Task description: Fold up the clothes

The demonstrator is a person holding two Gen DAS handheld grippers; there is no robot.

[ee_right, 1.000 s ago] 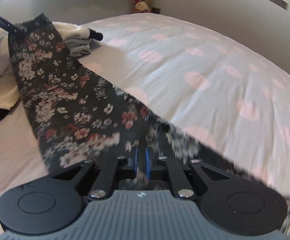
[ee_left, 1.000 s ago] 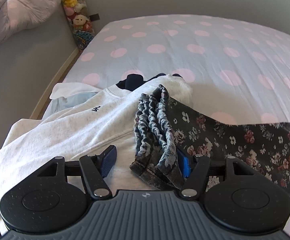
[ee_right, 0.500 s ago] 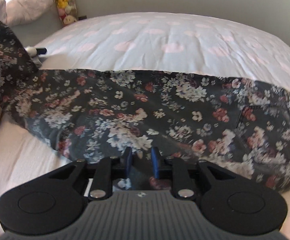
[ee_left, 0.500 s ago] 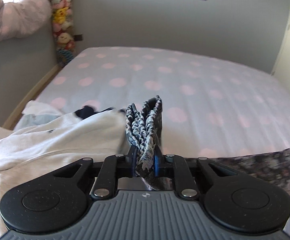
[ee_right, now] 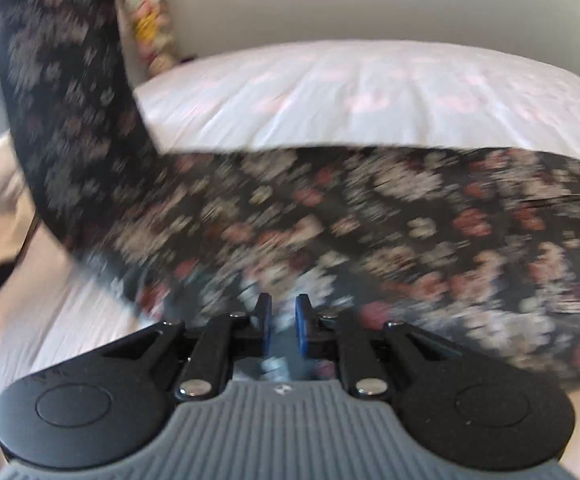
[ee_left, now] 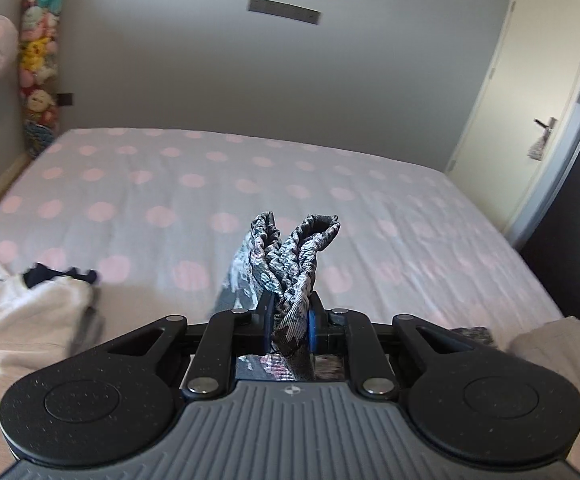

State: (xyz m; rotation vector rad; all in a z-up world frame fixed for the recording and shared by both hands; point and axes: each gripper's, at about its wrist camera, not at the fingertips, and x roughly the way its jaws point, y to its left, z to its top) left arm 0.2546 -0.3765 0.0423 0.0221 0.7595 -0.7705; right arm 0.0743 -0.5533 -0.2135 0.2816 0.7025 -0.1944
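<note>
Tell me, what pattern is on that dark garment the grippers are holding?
The garment has a floral print on dark fabric, with whitish and reddish flowers; the right wrist view shows it best.

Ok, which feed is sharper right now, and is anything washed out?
Left wrist view: fairly sharp, gathered waistband crisp in the left hand-held gripper, polka-dot bedspread slightly soft. Right wrist view: heavy motion blur smears the floral garment; top-left corner blown out by window light; fisheye bends both.

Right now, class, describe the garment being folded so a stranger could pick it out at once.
Start at the wide bed with its pink-dotted cover. Near its front edge, the dark floral trousers hang between the two hand-held grippers, their gathered waistband pinched in the left hand-held gripper. The neighbouring white sweatshirt is plain, not flowered.
</note>
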